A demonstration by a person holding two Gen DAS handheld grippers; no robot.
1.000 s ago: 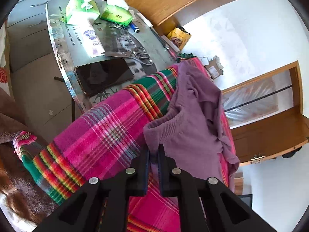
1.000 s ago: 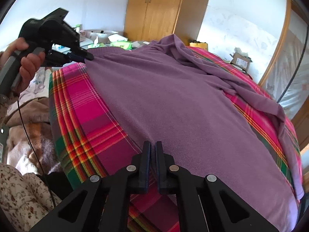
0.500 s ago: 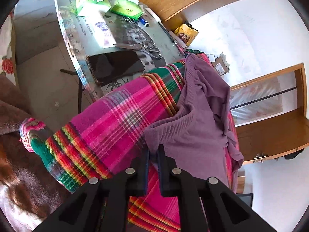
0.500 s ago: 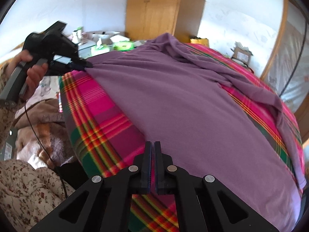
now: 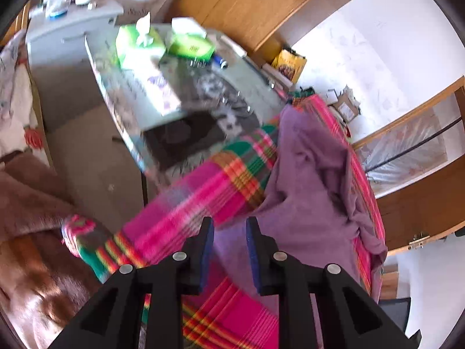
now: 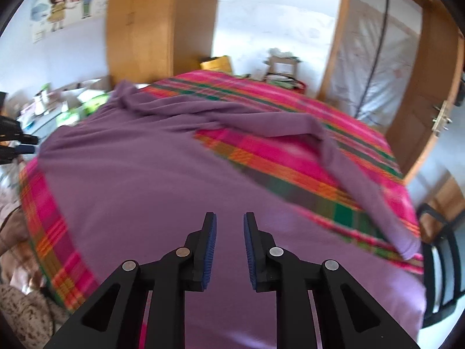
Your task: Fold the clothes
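Note:
A purple long-sleeved top (image 6: pixel 151 174) lies spread on a pink plaid bedcover (image 6: pixel 276 151), one sleeve (image 6: pixel 348 157) trailing toward the right corner. My right gripper (image 6: pixel 229 226) hovers over the top's body, its jaws opening with nothing between the pads. In the left wrist view the top's edge (image 5: pixel 305 203) lies on the bedcover (image 5: pixel 189 203) just ahead of my left gripper (image 5: pixel 229 229), whose jaws are opening and clear of the cloth. The left gripper (image 6: pixel 20 144) also shows at the far left edge of the right wrist view.
A small table (image 5: pixel 261 87) beside the bed carries green tissue packs (image 5: pixel 139 43), a dark phone (image 5: pixel 186 136) and scissors. Brown blankets (image 5: pixel 26 203) lie at the lower left. A wooden wardrobe (image 6: pixel 157 23) and door (image 6: pixel 430 87) stand behind the bed; a black chair (image 6: pixel 441 261) is at the right.
Both grippers were shut on the purple top's hem and have let go and opened. The right gripper has swung to the right over the top; the left has lifted slightly.

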